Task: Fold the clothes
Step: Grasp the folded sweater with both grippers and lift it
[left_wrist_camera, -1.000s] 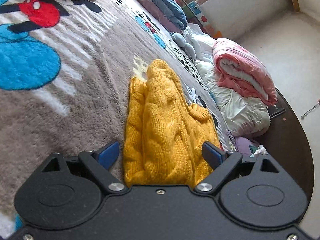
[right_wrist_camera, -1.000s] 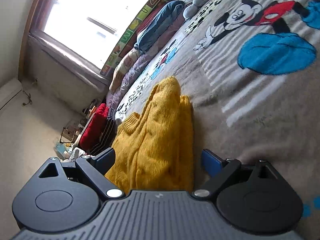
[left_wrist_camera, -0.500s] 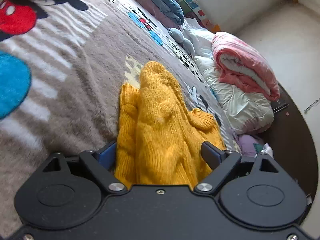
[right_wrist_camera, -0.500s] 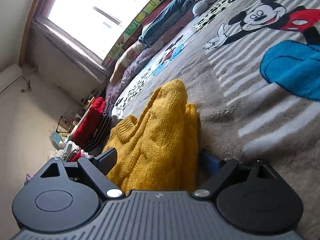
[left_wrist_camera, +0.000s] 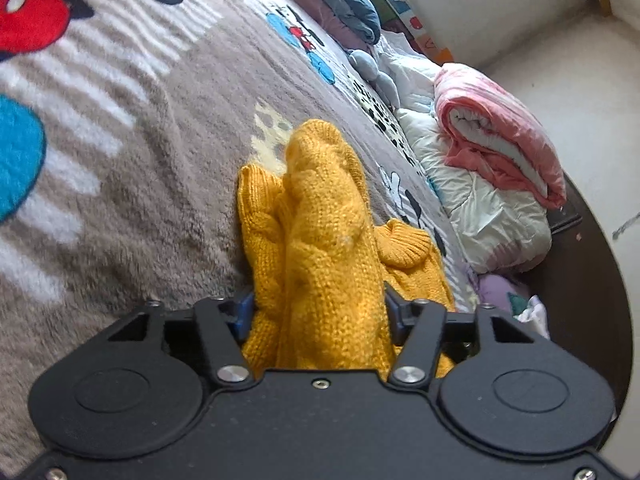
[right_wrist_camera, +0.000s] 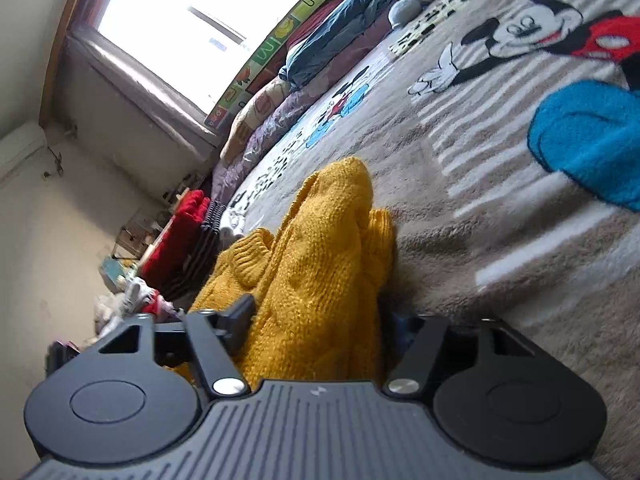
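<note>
both claws clamped on yellow sweater (left_wrist_camera: 328, 248): left gripper (left_wrist_camera: 318, 312), right gripper (right_wrist_camera: 316, 316). bunched on blanket (left_wrist_camera: 120, 184); lift evenly, keep edges aligned.

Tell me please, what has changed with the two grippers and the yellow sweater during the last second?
Both grippers closed on the yellow sweater: the left gripper and the right gripper had their fingers wide apart a second ago and now pinch the knit, which bunches up into a ridge between them. The grey cartoon blanket and the pink quilt stayed as they were.
</note>
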Available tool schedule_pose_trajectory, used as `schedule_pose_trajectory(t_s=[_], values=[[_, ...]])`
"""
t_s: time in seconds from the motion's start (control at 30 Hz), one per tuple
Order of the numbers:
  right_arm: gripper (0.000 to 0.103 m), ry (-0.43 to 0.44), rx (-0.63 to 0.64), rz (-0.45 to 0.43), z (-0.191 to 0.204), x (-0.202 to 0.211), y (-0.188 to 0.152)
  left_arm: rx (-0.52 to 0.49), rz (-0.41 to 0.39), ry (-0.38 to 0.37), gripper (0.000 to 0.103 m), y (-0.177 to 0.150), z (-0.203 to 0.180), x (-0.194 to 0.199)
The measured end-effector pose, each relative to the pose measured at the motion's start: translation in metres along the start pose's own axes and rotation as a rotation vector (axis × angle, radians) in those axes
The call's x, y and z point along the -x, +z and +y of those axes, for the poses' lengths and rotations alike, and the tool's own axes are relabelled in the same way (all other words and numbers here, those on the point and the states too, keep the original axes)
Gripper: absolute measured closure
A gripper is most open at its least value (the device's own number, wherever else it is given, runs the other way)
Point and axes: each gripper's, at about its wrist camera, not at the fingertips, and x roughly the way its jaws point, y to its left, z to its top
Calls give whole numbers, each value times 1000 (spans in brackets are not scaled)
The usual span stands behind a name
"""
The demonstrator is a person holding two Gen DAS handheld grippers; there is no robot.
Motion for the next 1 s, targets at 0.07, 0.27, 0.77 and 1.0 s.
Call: schedule_pose_trajectory(t_s=[0.07,0.27,0.77,1.0], values=[[48,14,-25,-1,-1,1,0,18,5,-4,51,-2,-2,4],[51,47,-104,6,5,20,-5,109,55,-43,51,-18,-13,30],[28,-195,10,41,35,81,-53,-49,5,70,24,-72,-22,63],[24,-221,38,32,37,86,-50,-93,-19,103,24,-76,-25,63]])
